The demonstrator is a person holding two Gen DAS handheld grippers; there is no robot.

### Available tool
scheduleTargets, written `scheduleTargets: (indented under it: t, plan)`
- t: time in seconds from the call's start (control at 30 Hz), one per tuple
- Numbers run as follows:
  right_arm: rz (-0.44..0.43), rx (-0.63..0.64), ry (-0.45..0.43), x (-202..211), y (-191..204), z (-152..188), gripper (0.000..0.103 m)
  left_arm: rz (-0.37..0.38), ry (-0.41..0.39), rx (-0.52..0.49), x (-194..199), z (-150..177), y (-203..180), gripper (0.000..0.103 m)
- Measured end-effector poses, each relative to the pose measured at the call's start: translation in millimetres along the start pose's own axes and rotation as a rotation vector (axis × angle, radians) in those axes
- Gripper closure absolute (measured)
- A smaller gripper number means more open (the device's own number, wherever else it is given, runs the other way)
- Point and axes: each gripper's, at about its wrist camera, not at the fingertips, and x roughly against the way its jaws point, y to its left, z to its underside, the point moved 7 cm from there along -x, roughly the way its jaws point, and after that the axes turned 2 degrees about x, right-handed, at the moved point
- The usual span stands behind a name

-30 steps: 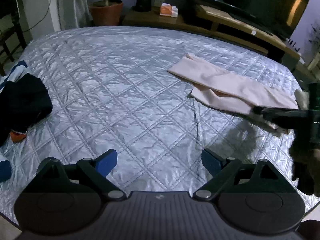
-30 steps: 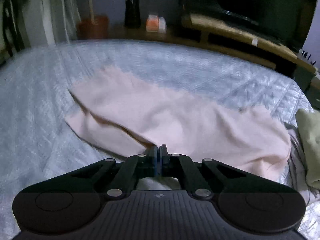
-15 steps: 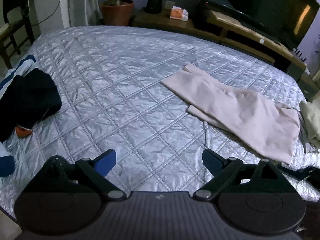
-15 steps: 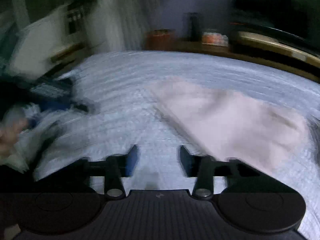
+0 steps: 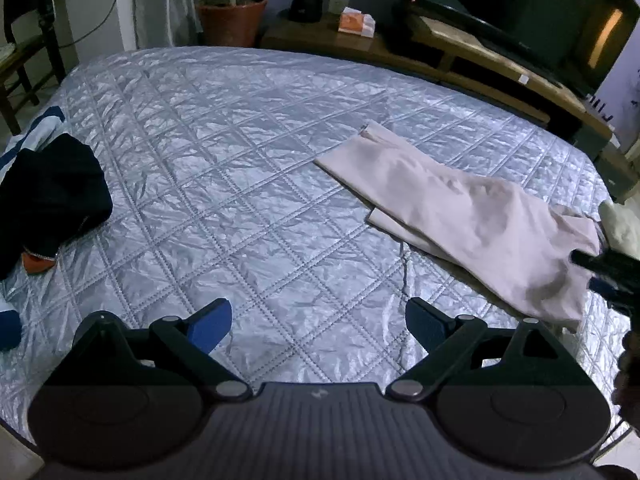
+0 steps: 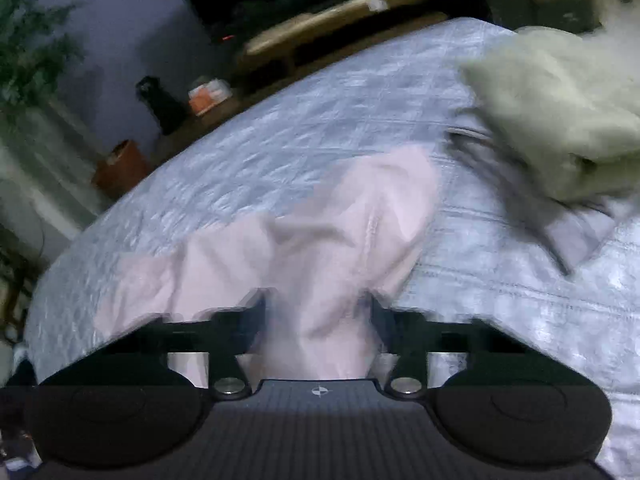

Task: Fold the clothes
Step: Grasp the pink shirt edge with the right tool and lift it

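Note:
A pale pink garment (image 5: 460, 212) lies stretched out on the right half of the silver quilted bed (image 5: 240, 160). My left gripper (image 5: 318, 320) is open and empty, low over the bed's near edge, left of the garment. My right gripper (image 6: 318, 312) is open, tilted, with the pink garment (image 6: 320, 240) lying between its jaws; the view is blurred. The right gripper also shows in the left wrist view (image 5: 608, 276) at the garment's right end.
A dark garment (image 5: 48, 196) lies at the bed's left edge, over striped cloth (image 5: 36, 132). A pale green folded cloth (image 6: 552, 120) sits at the right edge. Beyond the bed stand a plant pot (image 5: 232, 16), a low wooden bench (image 5: 480, 48) and a TV (image 5: 540, 4).
My right gripper opened, let go of the pink garment, swung away and came back tilted at the garment's right end. The garment settled flatter. My left gripper stayed open and barely moved.

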Motion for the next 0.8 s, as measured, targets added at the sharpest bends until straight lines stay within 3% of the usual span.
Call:
scheduleTargets:
  t: [0.1, 0.17, 0.23, 0.27, 0.3, 0.37, 0.43, 0.5, 0.6, 0.8]
  plan:
    - [-0.120, 0.407, 0.056, 15.7, 66.3, 28.3, 0.095, -0.010, 0.009, 0.029, -2.9, -1.1, 7.6, 0.011]
    - [-0.170, 0.579, 0.129, 27.6, 81.7, 51.6, 0.093, -0.005, 0.015, 0.049, -3.0, -1.0, 11.5, 0.011]
    - [-0.054, 0.728, 0.197, 31.2, 71.3, 65.9, 0.076, 0.004, 0.017, 0.062, -2.1, -0.5, 13.6, 0.011]
    - [0.011, 0.785, 0.207, 34.8, 65.2, 68.1, 0.051, 0.004, 0.017, 0.064, -1.6, -0.4, 13.8, 0.011]
    - [0.088, 0.808, 0.169, 41.3, 57.8, 61.3, 0.045, 0.004, 0.017, 0.066, -1.0, -0.2, 14.1, 0.011]
    - [0.203, 0.816, 0.088, 56.8, 46.2, 45.5, 0.049, 0.006, 0.013, 0.067, 0.6, 0.0, 14.3, 0.011]
    - [0.118, 0.665, -0.023, 75.6, 55.2, 20.3, 0.045, 0.004, 0.011, 0.069, 1.3, 0.2, 14.5, 0.010]
    - [0.055, 0.606, -0.083, 82.0, 74.6, 5.5, 0.039, 0.004, 0.012, 0.074, 1.2, -0.1, 15.0, 0.010]
    - [-0.044, 0.646, -0.009, 56.5, 117.6, 12.6, 0.025, 0.003, 0.009, 0.075, 1.5, -1.2, 16.0, 0.010]
    - [-0.126, 0.736, 0.107, -13.2, 181.6, 48.2, 0.029, 0.000, 0.006, 0.109, 1.5, -4.0, 24.2, 0.010]
